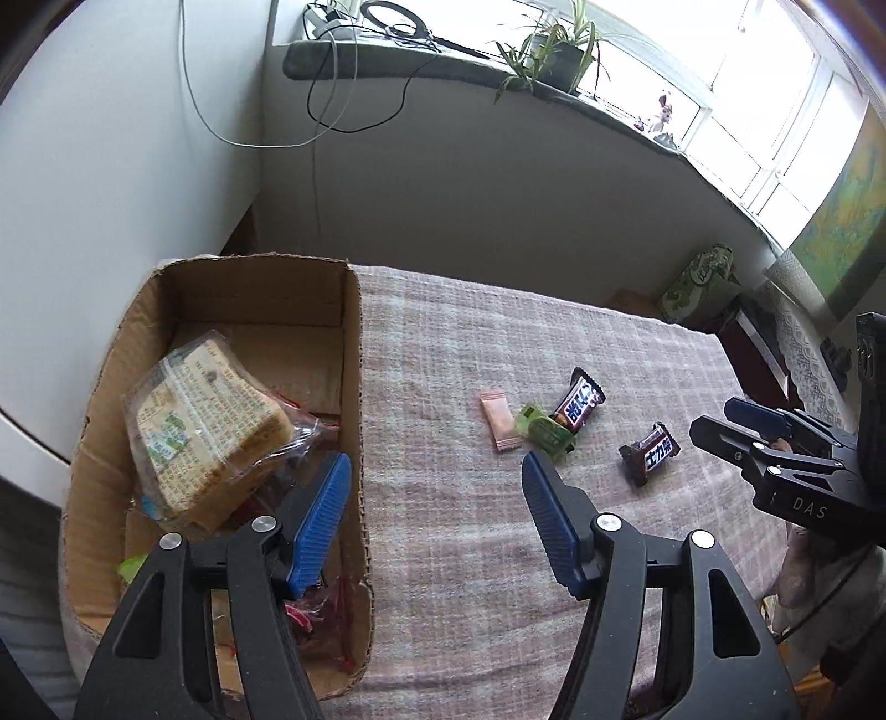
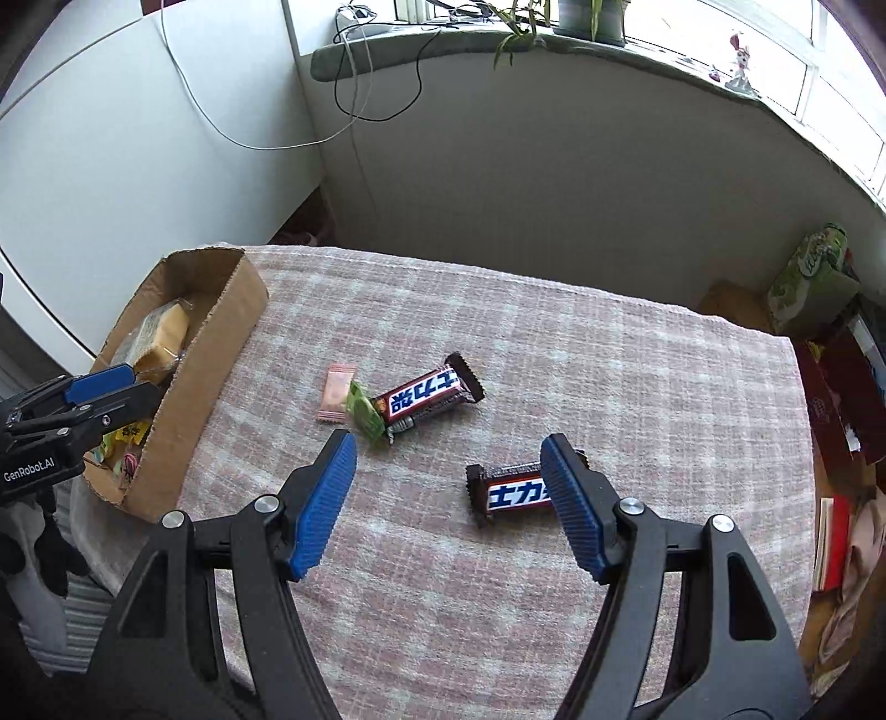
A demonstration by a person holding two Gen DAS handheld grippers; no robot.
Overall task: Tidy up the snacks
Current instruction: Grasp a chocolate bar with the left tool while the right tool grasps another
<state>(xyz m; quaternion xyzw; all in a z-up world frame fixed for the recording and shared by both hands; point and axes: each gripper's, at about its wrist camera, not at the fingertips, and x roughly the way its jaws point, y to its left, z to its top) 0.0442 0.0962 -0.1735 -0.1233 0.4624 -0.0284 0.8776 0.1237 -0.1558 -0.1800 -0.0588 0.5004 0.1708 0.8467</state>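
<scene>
A cardboard box (image 1: 354, 354) (image 2: 221, 338) stands at the table's left edge and holds a bagged yellow wafer block (image 1: 210, 426) and other wrapped snacks. On the checked cloth lie a pink sachet (image 1: 498, 423) (image 2: 335, 393), a green candy (image 1: 545, 435) (image 2: 365, 412) and two Snickers bars, one far (image 1: 578, 407) (image 2: 429, 396), one near (image 1: 650, 451) (image 2: 509, 493). My left gripper (image 1: 437, 471) is open and empty, straddling the box's right wall. My right gripper (image 2: 448, 451) is open and empty above the cloth, its right finger beside the near bar.
A white wall and a windowsill with a plant (image 1: 559, 50) and cables lie behind the table. Boxes and clutter (image 2: 830, 387) stand past the table's right edge. The right gripper's body (image 1: 797, 459) shows at the right of the left wrist view.
</scene>
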